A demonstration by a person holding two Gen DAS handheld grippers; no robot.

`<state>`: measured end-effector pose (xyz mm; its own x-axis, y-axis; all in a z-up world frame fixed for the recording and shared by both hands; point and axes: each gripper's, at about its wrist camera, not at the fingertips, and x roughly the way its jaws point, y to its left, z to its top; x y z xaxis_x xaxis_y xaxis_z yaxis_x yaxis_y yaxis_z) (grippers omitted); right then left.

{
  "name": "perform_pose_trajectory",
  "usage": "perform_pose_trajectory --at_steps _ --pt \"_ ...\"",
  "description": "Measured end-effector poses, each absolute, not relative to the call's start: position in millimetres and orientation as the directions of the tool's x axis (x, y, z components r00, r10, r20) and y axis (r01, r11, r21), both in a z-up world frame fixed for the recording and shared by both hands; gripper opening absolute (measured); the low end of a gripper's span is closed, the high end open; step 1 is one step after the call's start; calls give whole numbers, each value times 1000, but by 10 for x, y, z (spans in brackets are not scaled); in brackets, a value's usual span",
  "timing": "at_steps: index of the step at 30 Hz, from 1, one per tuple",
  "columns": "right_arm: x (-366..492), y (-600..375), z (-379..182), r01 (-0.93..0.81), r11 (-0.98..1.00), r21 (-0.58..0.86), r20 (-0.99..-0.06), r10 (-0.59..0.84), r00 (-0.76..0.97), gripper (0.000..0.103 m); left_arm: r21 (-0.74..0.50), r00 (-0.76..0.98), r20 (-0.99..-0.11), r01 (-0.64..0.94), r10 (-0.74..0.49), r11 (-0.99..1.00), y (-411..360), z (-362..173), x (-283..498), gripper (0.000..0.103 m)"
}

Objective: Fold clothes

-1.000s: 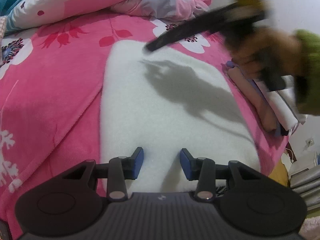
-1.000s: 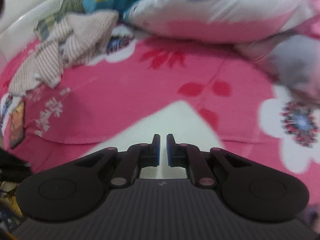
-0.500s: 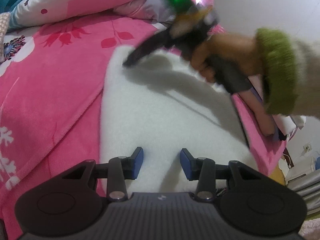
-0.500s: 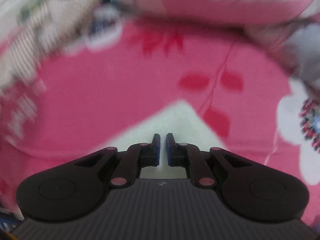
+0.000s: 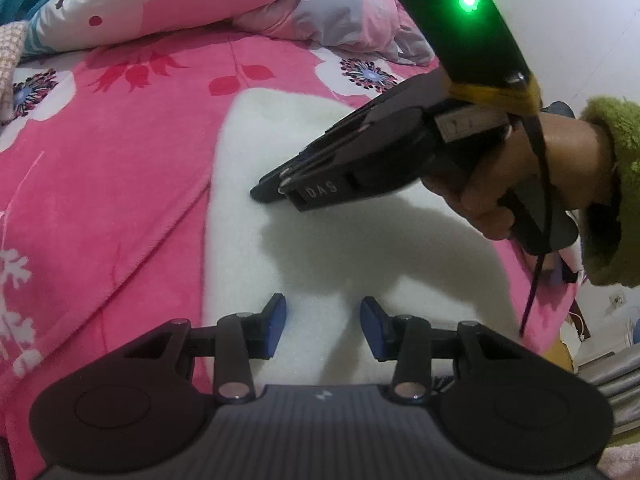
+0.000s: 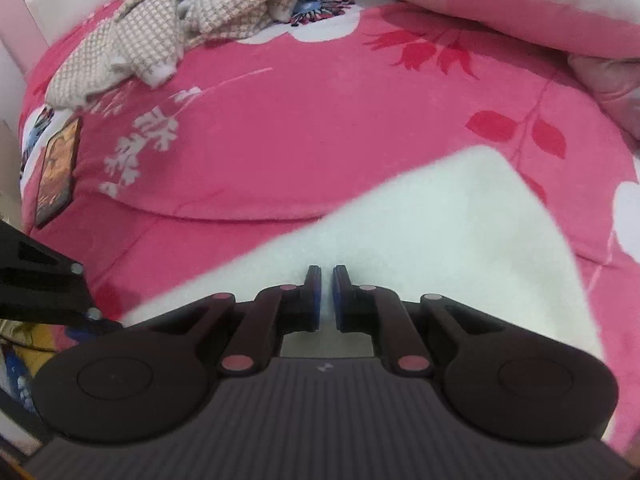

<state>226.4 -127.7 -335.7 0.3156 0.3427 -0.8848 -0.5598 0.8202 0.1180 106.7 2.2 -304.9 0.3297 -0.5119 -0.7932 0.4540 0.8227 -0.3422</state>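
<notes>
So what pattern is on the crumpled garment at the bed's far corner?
Small beige-and-white check, clearest in the right wrist view.

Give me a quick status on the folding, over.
Left gripper open, nothing between its pads. Right gripper shut, empty, over the white garment. Garment flat on the pink blanket. Nothing in the way.
</notes>
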Motion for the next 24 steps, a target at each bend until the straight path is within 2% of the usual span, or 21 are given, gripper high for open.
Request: perform_pose_trajectory --at_steps 6,11,13,19,22,24 --pt "2187 -1358 -2946 -530 831 168 -869 378 318 6 -380 326 -780 432 -534 818 54 -3063 1027 43" --pt "2088 -1300 -3335 -548 819 171 -889 368 272 4 -370 331 -787 421 -521 828 45 -3093 1054 43" --pt "2135 -1300 -3324 -524 830 191 -890 371 265 4 -393 326 -779 412 -536 822 69 -3091 1077 43" --pt "1953 -1259 -2880 -574 787 225 -866 431 252 7 -405 335 -768 407 -546 819 89 -3101 1045 43" --pt "1834 -1208 -3216 -597 777 200 -905 381 192 6 -396 324 -784 396 -529 829 71 -3123 1050 43" --pt "1821 -1244 -3321 -592 778 213 -890 404 212 4 -387 328 -785 402 -525 830 78 -3122 1043 43"
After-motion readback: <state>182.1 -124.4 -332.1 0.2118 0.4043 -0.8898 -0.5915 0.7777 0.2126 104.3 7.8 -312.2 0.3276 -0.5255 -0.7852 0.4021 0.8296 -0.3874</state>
